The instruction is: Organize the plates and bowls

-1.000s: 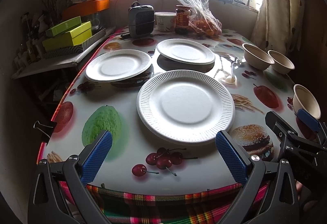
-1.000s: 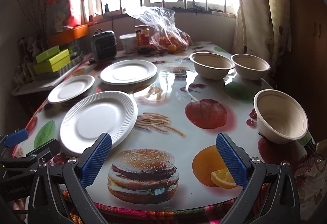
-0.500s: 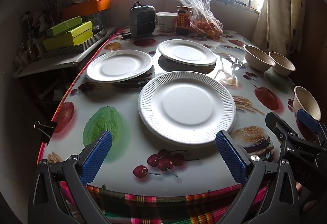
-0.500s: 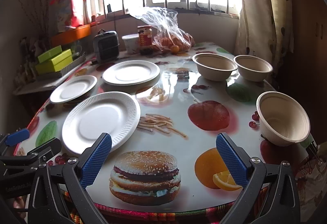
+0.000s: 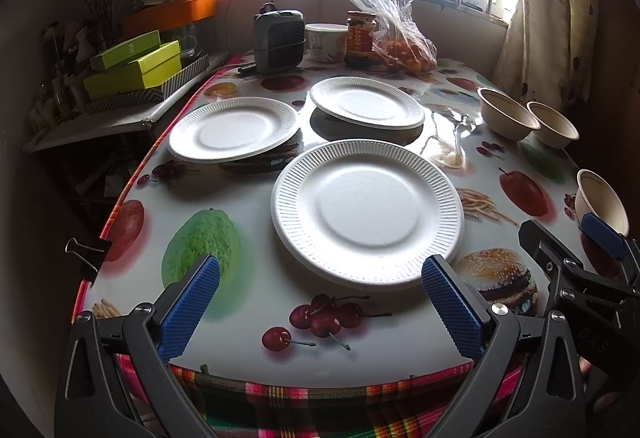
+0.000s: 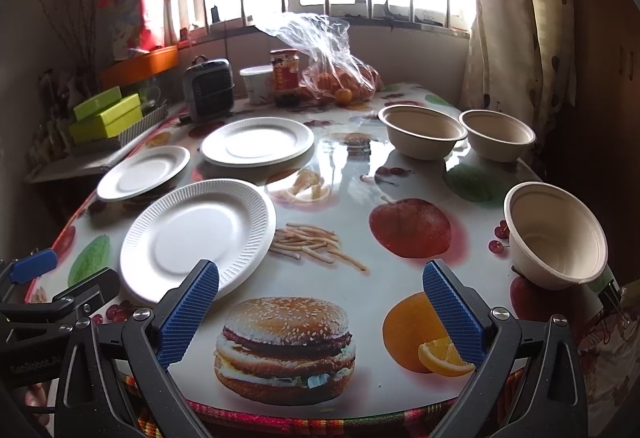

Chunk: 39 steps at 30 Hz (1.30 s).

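Note:
Three white paper plates lie on the table: a near one [image 5: 367,212] [image 6: 198,236], a left one [image 5: 233,128] [image 6: 143,172] and a far one [image 5: 366,107] [image 6: 257,140]. Three beige bowls stand on the right: two far ones [image 6: 422,130] [image 6: 497,134] and a near one [image 6: 556,234] [image 5: 602,200] tilted at the table's right edge. My left gripper [image 5: 320,308] is open and empty, just short of the near plate. My right gripper [image 6: 320,308] is open and empty over the burger print, left of the near bowl.
The table [image 6: 408,226] has a fruit-print cover and a plaid cloth at its front edge. At the back stand a small heater [image 5: 279,40], a tub [image 5: 326,42], a jar [image 5: 361,38] and a bag of oranges [image 5: 394,38]. Green boxes [image 5: 132,68] sit on a side shelf at left.
Both grippers have drifted slightly forward toward the table. Nothing on the table has moved, and both stay open.

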Tool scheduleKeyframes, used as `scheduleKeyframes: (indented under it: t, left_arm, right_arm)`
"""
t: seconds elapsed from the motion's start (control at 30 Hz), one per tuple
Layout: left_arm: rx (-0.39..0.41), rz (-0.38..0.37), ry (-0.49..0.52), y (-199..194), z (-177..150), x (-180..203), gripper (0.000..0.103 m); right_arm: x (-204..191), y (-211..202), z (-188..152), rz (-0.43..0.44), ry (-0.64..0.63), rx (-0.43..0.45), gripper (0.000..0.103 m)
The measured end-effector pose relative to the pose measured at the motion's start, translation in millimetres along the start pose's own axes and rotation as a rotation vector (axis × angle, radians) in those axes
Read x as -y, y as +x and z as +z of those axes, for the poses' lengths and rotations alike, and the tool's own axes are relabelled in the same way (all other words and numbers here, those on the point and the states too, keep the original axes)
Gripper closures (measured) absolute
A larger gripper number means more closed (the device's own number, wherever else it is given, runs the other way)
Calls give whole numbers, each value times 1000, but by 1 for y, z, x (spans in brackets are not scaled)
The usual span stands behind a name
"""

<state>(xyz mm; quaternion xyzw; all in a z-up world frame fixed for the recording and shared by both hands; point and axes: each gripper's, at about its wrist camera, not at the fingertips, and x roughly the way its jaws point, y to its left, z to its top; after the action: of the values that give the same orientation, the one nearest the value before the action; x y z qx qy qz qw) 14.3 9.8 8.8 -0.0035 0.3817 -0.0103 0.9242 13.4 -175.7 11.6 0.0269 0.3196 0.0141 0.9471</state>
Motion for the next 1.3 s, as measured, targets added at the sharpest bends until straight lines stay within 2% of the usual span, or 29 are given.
scheduleKeyframes:
  t: [0.27, 0.53, 0.7, 1.03, 1.13, 1.3]
  left_arm:
    - [1, -34, 2, 6, 14, -4, 1]
    - [-4, -85, -17, 22, 46, -14, 1]
    - [-15, -127, -34, 35, 69, -21, 1]
    - [-51, -136, -40, 72, 118, -33, 2]
    - [-47, -117, -40, 82, 130, -36, 2]
    - [-85, -109, -39, 106, 149, -39, 2]
  right_arm:
    - [0, 6, 13, 15, -29, 14, 0]
    - [3, 24, 43, 57, -44, 19, 0]
    - [4, 45, 61, 72, -43, -8, 0]
    - [13, 98, 106, 104, -23, -80, 0]
    - [14, 113, 116, 115, -25, -93, 0]
    - [14, 139, 129, 140, -26, -123, 0]
